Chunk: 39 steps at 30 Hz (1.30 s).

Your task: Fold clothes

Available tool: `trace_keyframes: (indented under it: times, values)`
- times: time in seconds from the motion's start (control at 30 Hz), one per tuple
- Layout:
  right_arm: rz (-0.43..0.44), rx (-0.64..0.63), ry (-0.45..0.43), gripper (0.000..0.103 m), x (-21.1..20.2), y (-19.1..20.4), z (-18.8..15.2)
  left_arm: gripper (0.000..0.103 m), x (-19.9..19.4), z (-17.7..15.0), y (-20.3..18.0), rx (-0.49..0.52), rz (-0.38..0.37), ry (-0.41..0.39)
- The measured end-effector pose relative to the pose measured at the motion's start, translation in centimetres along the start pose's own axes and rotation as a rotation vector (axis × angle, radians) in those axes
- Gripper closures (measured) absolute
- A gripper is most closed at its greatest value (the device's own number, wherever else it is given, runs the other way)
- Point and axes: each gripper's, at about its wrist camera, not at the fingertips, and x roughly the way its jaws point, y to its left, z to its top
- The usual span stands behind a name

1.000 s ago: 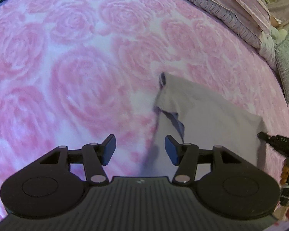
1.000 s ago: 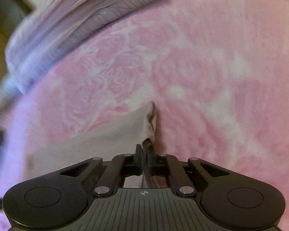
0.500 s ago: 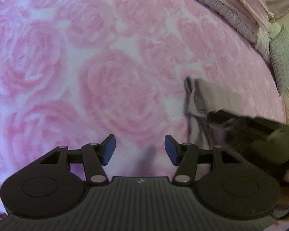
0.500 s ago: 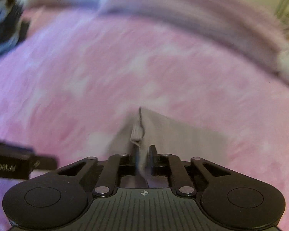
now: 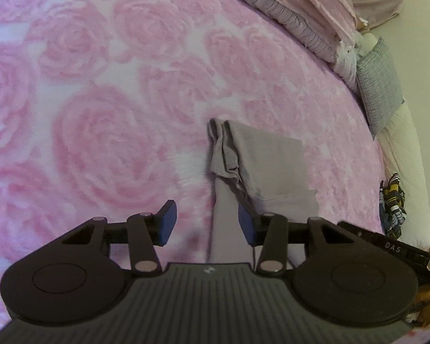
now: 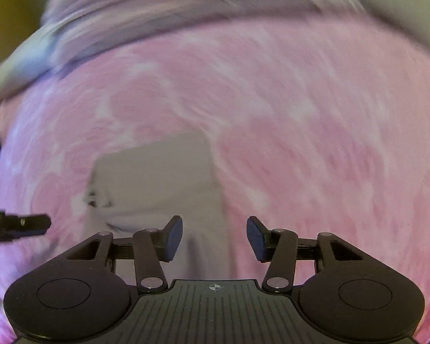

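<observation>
Your left gripper (image 5: 205, 222) hangs tilted down over the bed with its blue-padded jaws apart; they have just been closing a little, and a strip of cloth lies below the gap between them, though neither pad presses on it. Beneath it, the big pink fleece blanket with a rose pattern (image 5: 106, 109) fills nearly all of your view, spread across the bed. Along its far edge sits a stack of striped lilac and pink bedding (image 5: 295, 14), and beside that, at the right, a grey knitted cushion (image 5: 379, 86) leans at the blanket's edge. On the blanket, just ahead of your left jaws and to their right, lies the folded grey garment (image 5: 268, 166), its layers flat, with a bunched, crumpled edge on its left side running toward you. Your right gripper (image 6: 215, 238) is well apart too: its jaws have just been opening, and nothing is between its pads, the grey garment lying loose on the blanket under and ahead of them. That view is blurred, so finer folds cannot be made out. Smallest, a dark striped bundle of cloth (image 5: 391, 203) lies off the blanket's right edge.
</observation>
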Motion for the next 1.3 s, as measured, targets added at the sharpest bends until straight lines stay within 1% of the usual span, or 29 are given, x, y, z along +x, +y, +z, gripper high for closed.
trace_keyframes:
  times: [0.07, 0.1, 0.17, 0.33, 0.4, 0.47, 0.5, 0.53, 0.57, 0.6, 0.63, 0.7, 0.77, 0.8, 0.87, 0.9, 0.97, 1.03, 1.07, 1.1, 1.13, 1.17, 1.2, 1.3]
  values:
    - [0.05, 0.159, 0.045, 0.056, 0.8, -3.1, -0.4, 0.062, 0.3, -0.1, 0.0, -0.006, 0.027, 0.013]
    - [0.096, 0.22, 0.057, 0.056, 1.2, -4.3, -0.7, 0.062, 0.3, -0.2, 0.2, -0.009, 0.037, 0.014]
    - [0.145, 0.282, 0.051, 0.056, 1.7, -5.5, -1.1, 0.062, 0.0, -0.5, 0.8, -0.02, 0.056, 0.015]
    - [0.244, 0.31, 0.004, 0.056, 3.4, -6.4, -1.0, 0.062, -1.1, -1.4, 2.8, -0.046, 0.13, 0.026]
    - [0.279, 0.326, 0.001, 0.056, 4.9, -6.8, -0.2, 0.062, -1.5, -1.9, 3.5, -0.055, 0.155, 0.029]
    - [0.322, 0.308, -0.019, 0.058, 5.6, -7.0, 0.5, 0.062, -2.0, -2.3, 3.8, -0.06, 0.164, 0.024]
    - [0.323, 0.276, -0.032, 0.063, 5.9, -6.6, 0.8, 0.062, -2.1, -2.6, 3.9, -0.061, 0.169, 0.024]
    - [0.32, 0.231, -0.046, 0.082, 6.0, -6.1, 1.0, 0.062, -2.2, -2.8, 3.9, -0.062, 0.174, 0.024]
    - [0.31, 0.181, -0.064, 0.097, 5.7, -5.5, 1.1, 0.062, -2.3, -3.1, 3.9, -0.065, 0.175, 0.024]
    - [0.28, 0.13, -0.085, 0.1, 5.3, -4.8, 1.1, 0.062, -2.4, -3.3, 3.9, -0.068, 0.175, 0.023]
    - [0.274, 0.075, -0.106, 0.103, 4.8, -4.2, 0.9, 0.062, -2.5, -3.6, 4.0, -0.072, 0.174, 0.021]
    - [0.249, -0.031, -0.16, 0.103, 3.6, -2.7, 0.4, 0.062, -2.7, -3.9, 4.0, -0.082, 0.172, 0.018]
    - [0.246, -0.137, -0.197, 0.103, 2.2, -1.0, -0.5, 0.062, -3.0, -4.4, 4.1, -0.094, 0.167, 0.014]
    - [0.251, -0.192, -0.214, 0.103, 1.3, 0.0, -1.2, 0.062, -3.0, -4.5, 4.1, -0.097, 0.166, 0.011]
    - [0.297, -0.3, -0.219, 0.103, -0.1, 2.0, -2.8, 0.062, -3.2, -4.8, 4.2, -0.105, 0.165, 0.008]
    - [0.319, -0.353, -0.207, 0.103, -0.6, 3.2, -3.7, 0.062, -3.2, -5.0, 4.2, -0.109, 0.166, 0.008]
    - [0.38, -0.442, -0.153, 0.103, -1.4, 5.3, -6.1, 0.062, -3.3, -5.2, 4.2, -0.116, 0.167, 0.007]
    - [0.43, -0.487, -0.059, 0.102, -1.0, 6.9, -8.3, 0.062, -3.4, -5.4, 4.2, -0.119, 0.17, 0.008]
    - [0.438, -0.514, 0.018, 0.09, -0.5, 7.8, -9.5, 0.062, -3.5, -5.4, 4.1, -0.118, 0.171, 0.007]
    - [0.424, -0.534, 0.069, 0.08, 0.0, 8.4, -10.2, 0.062, -3.5, -5.3, 4.2, -0.115, 0.169, 0.007]
    - [0.404, -0.548, 0.097, 0.063, 0.2, 8.7, -10.8, 0.062, -3.6, -5.3, 4.1, -0.11, 0.166, 0.006]
    - [0.397, -0.548, 0.093, 0.061, 0.1, 8.7, -11.1, 0.062, -3.6, -5.2, 4.0, -0.103, 0.16, 0.003]
    - [0.398, -0.532, 0.073, 0.061, -0.2, 8.4, -11.0, 0.062, -3.5, -5.0, 3.8, -0.094, 0.153, 0.0]
    - [0.387, -0.419, 0.014, 0.061, -0.9, 6.5, -8.8, 0.062, -3.2, -4.3, 2.8, -0.057, 0.118, -0.013]
